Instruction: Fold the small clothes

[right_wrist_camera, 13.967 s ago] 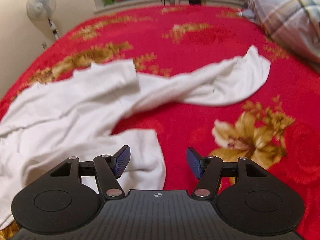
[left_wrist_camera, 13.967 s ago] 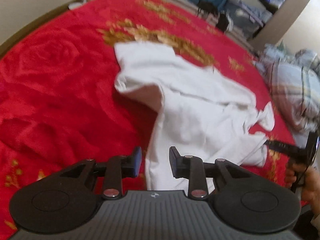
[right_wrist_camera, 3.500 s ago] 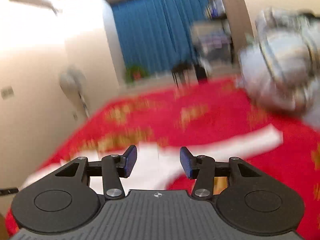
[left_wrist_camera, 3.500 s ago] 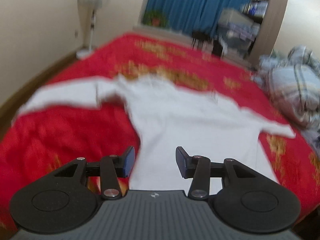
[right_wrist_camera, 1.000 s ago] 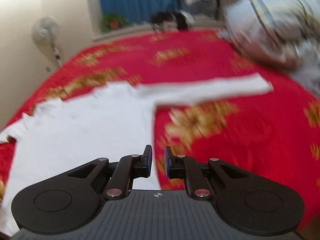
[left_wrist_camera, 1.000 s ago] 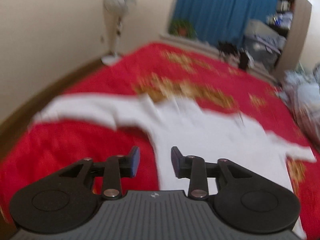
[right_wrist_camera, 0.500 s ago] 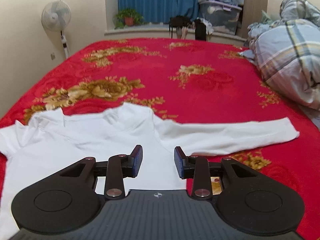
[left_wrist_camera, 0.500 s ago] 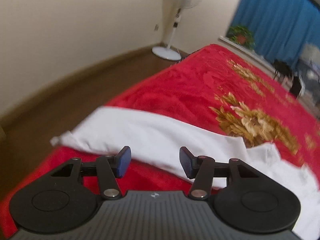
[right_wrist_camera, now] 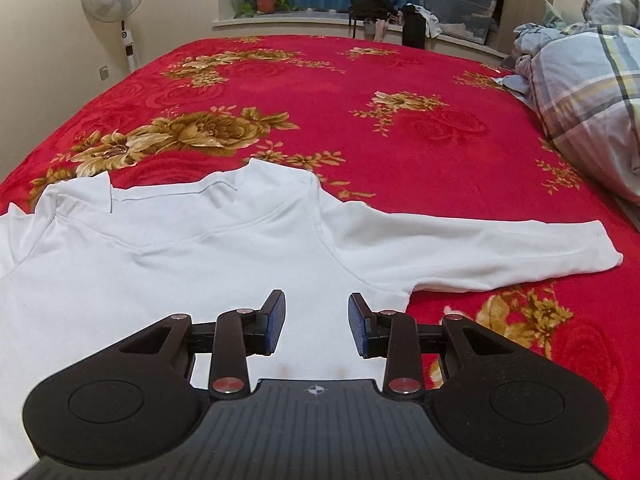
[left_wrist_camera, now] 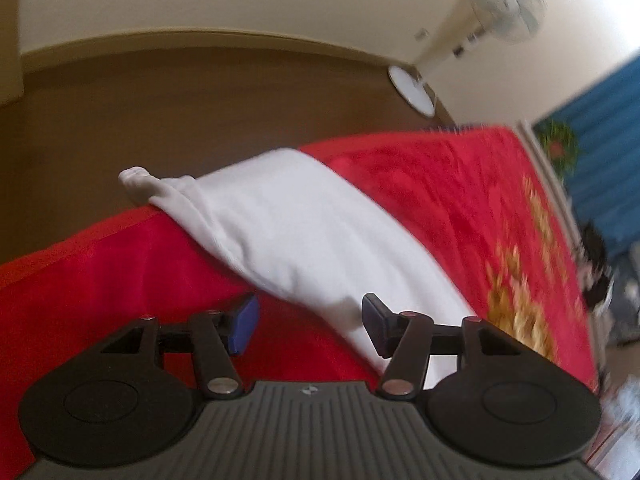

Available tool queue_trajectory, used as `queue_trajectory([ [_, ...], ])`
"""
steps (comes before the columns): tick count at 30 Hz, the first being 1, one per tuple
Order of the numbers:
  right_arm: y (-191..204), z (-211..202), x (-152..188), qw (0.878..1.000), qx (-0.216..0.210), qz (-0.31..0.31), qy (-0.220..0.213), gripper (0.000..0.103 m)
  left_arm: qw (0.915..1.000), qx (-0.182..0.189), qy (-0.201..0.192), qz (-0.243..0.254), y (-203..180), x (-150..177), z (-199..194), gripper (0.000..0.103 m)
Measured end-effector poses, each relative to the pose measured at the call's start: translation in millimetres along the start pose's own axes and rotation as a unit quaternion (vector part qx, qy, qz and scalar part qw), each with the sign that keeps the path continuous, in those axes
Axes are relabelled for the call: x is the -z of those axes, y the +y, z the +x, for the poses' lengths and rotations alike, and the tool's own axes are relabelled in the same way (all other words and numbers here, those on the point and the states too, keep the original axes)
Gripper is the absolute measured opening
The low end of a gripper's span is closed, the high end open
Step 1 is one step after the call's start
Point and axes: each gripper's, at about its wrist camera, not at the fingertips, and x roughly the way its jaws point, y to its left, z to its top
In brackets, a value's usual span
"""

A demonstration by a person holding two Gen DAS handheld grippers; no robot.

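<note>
Left gripper [left_wrist_camera: 308, 322]: jaws have just been opening and are standing apart, gripping nothing, at lower centre of the left wrist view.
Left sleeve [left_wrist_camera: 288, 232]: lying across the bed's [left_wrist_camera: 440, 200] edge, its cuff [left_wrist_camera: 138, 182] overhanging the floor [left_wrist_camera: 160, 100] at centre left.
White shirt [right_wrist_camera: 180, 264]: lying flat on the red bedspread [right_wrist_camera: 360, 92], lower left of the right wrist view.
Right gripper [right_wrist_camera: 316, 324]: jaws have just been opening and are standing apart, holding nothing, over the shirt.
Right sleeve [right_wrist_camera: 480, 252]: stretching towards the right edge.

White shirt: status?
Left gripper open over the sleeve, opening. Right gripper open, empty. White shirt flat on the bedspread, unfolded. Nothing blocking.
</note>
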Motion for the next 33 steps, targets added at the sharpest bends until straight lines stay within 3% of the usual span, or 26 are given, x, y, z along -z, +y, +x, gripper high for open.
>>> queue_trajectory([
  [4,2,1,1,1.000,0.003,-0.004,0.000,0.036,0.9988,0.018,-0.024,-0.040,9,-9,1,0.060],
  [5,2,1,0,1.000,0.003,-0.005,0.000,0.036,0.9984,0.018,-0.030,-0.045,11,-10,1,0.055],
  [6,2,1,1,1.000,0.003,-0.005,0.001,0.036,0.9981,0.016,-0.038,-0.047,12,-11,0,0.035],
  [8,3,1,1,1.000,0.004,-0.007,0.001,0.036,0.9976,-0.002,-0.055,-0.043,12,-12,-3,0.009],
  [13,1,2,2,1.000,0.007,-0.007,0.003,0.036,0.9929,-0.013,-0.118,-0.003,-8,-12,-26,0.006],
  [17,0,2,3,1.000,0.009,-0.008,0.002,0.036,0.9756,-0.017,-0.197,0.096,-58,4,-61,0.006],
  [19,0,2,3,1.000,0.009,-0.008,0.002,0.036,0.9555,0.000,-0.244,0.166,-96,26,-83,0.006],
  [20,0,2,3,1.000,0.009,-0.008,0.001,0.036,0.9403,0.012,-0.268,0.210,-117,43,-94,0.006],
  [22,0,2,3,1.000,0.010,-0.008,0.001,0.036,0.8991,0.055,-0.304,0.311,-164,91,-114,0.006],
  [23,0,1,4,1.000,0.010,-0.008,0.001,0.036,0.8744,0.088,-0.311,0.362,-187,121,-123,0.006],
  [24,0,1,4,1.000,0.010,-0.008,0.001,0.036,0.8554,0.117,-0.309,0.399,-202,147,-127,0.006],
  [26,0,1,4,1.000,0.009,-0.009,0.001,0.036,0.8079,0.203,-0.252,0.493,-235,217,-134,0.007],
  [27,0,2,4,1.000,0.009,-0.009,0.001,0.036,0.7900,0.232,-0.200,0.531,-246,246,-131,0.017],
  [29,1,3,5,1.000,0.009,-0.009,0.003,0.036,0.7564,0.280,-0.077,0.586,-260,297,-119,0.023],
  [31,0,5,5,1.000,0.007,-0.006,0.006,0.036,0.7375,0.294,-0.032,0.607,-260,322,-114,0.023],
  [32,-1,7,4,1.000,0.005,-0.001,0.008,0.036,0.7372,0.292,-0.024,0.609,-261,322,-112,0.023],
  [33,-3,8,4,1.000,0.003,0.004,0.009,0.035,0.7475,0.285,-0.022,0.599,-259,315,-110,0.023],
])
